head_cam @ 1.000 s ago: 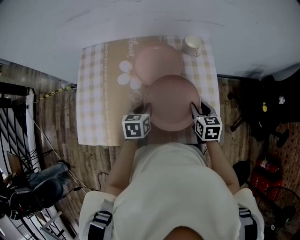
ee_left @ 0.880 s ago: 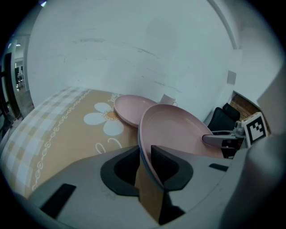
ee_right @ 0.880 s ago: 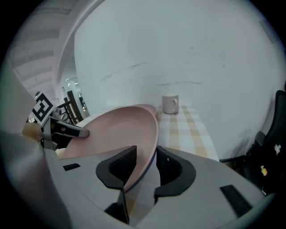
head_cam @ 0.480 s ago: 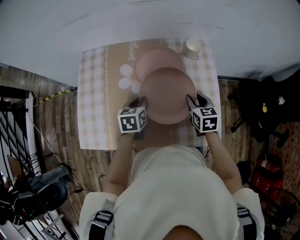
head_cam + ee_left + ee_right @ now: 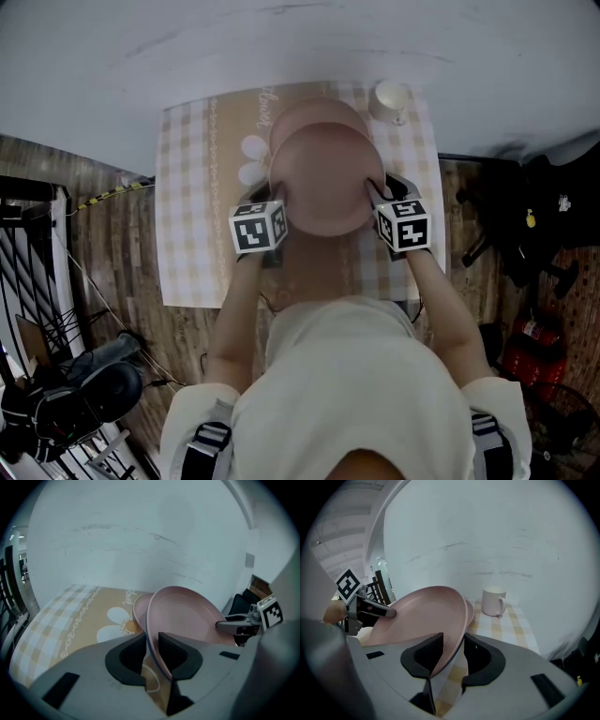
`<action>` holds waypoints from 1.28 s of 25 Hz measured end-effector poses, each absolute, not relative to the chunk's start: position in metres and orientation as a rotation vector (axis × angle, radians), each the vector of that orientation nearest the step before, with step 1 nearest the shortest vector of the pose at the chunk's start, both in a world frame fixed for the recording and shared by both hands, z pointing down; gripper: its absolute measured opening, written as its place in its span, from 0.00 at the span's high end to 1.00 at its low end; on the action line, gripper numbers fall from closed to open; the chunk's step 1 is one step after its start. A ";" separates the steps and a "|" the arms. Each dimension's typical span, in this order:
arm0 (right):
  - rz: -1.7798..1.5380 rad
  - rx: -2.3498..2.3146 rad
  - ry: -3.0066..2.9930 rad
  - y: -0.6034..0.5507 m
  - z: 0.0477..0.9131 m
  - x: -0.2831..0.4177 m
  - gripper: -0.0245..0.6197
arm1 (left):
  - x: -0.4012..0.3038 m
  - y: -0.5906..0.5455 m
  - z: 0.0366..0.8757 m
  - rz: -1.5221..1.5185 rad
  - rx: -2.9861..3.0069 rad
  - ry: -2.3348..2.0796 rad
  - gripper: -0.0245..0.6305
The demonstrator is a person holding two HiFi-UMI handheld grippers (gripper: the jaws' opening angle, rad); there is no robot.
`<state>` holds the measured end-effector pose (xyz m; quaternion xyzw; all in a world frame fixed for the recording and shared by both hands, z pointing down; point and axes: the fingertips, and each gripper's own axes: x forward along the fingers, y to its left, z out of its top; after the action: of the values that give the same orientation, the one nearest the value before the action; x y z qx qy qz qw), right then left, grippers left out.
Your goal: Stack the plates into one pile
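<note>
both grippers are on one plate: the left gripper [image 5: 151,651] has its jaws clenched on the left rim of the upper pink plate [image 5: 326,183], and the right gripper [image 5: 453,654] bites the opposite rim the same way, the edge running down between its pads. the plate hangs between them, carried level from the head view, and it covers most of the lower pink plate [image 5: 314,111]. that one lies flat on the checked tablecloth [image 5: 192,197], with only its far arc peeking out past the carried rim. from the right gripper view a sliver of that lower rim shows just behind the held plate's right edge. whether the two plates touch i cannot tell. now the room around them: the white mug [image 5: 390,97] stands at the far right corner of the cloth, just beside the lower plate, handle side toward the right edge, clear of the carried plate. the white wall [image 5: 140,550] rises right behind the cloth's far edge, so it is tight on that side. to the left it is roomy, a wide bare stretch of cloth with the daisy print [image 5: 251,159] beside the plates' left edges and checks running out to the cloth's left border. on the right the gripper sits close to the cloth's right edge, with plank floor [image 5: 112,244] beyond both sides. toward the person a bare strip of cloth lies between the carried plate and the near hem.
</note>
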<state>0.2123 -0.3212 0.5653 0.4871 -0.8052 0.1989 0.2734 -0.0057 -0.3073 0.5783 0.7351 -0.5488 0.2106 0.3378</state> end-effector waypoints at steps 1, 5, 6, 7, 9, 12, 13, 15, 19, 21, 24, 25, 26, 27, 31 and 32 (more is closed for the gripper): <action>0.534 1.311 -2.164 -0.325 0.566 0.212 0.76 | -0.006 -0.310 0.578 0.551 1.918 -1.428 0.86; 0.540 1.316 -2.158 -0.341 0.568 0.210 0.76 | -0.007 -0.322 0.578 0.561 1.924 -1.429 0.86; 0.542 1.317 -2.157 -0.344 0.568 0.209 0.76 | -0.008 -0.325 0.578 0.564 1.925 -1.432 0.86; 0.543 1.317 -2.156 -0.347 0.569 0.208 0.76 | -0.009 -0.328 0.579 0.567 1.926 -1.434 0.86; 0.546 1.315 -2.155 -0.354 0.571 0.206 0.76 | -0.010 -0.335 0.580 0.576 1.932 -1.437 0.86; 0.583 1.319 -2.167 -0.364 0.574 0.204 0.76 | -0.011 -0.347 0.581 0.586 1.943 -1.431 0.86; 0.600 1.325 -2.170 -0.368 0.574 0.204 0.76 | -0.011 -0.351 0.581 0.586 1.946 -1.429 0.86; 0.617 1.331 -2.172 -0.376 0.574 0.203 0.76 | -0.012 -0.359 0.582 0.585 1.949 -1.431 0.86; 0.603 1.323 -2.154 -0.390 0.577 0.202 0.76 | -0.014 -0.375 0.583 0.607 1.952 -1.456 0.85; 0.621 1.321 -2.154 -0.397 0.579 0.200 0.76 | -0.016 -0.382 0.584 0.607 1.950 -1.461 0.85; 0.618 1.319 -2.145 -0.407 0.582 0.197 0.76 | -0.019 -0.392 0.587 0.618 1.948 -1.468 0.85; 0.609 1.317 -2.139 -0.410 0.583 0.197 0.76 | -0.019 -0.395 0.588 0.625 1.950 -1.471 0.85; 0.599 1.316 -2.133 -0.413 0.584 0.196 0.76 | -0.020 -0.398 0.589 0.632 1.952 -1.474 0.85; 0.590 1.314 -2.126 -0.415 0.586 0.196 0.76 | -0.020 -0.401 0.590 0.641 1.954 -1.475 0.85; 0.576 1.304 -2.101 -0.423 0.593 0.195 0.76 | -0.020 -0.408 0.599 0.679 1.955 -1.463 0.85; 0.571 1.306 -2.096 -0.424 0.594 0.195 0.76 | -0.020 -0.409 0.601 0.685 1.955 -1.459 0.85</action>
<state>0.1954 -0.4237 0.5942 0.4916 -0.7892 0.2149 0.2989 -0.0202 -0.4091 0.6013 0.7363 -0.5495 0.2581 0.2989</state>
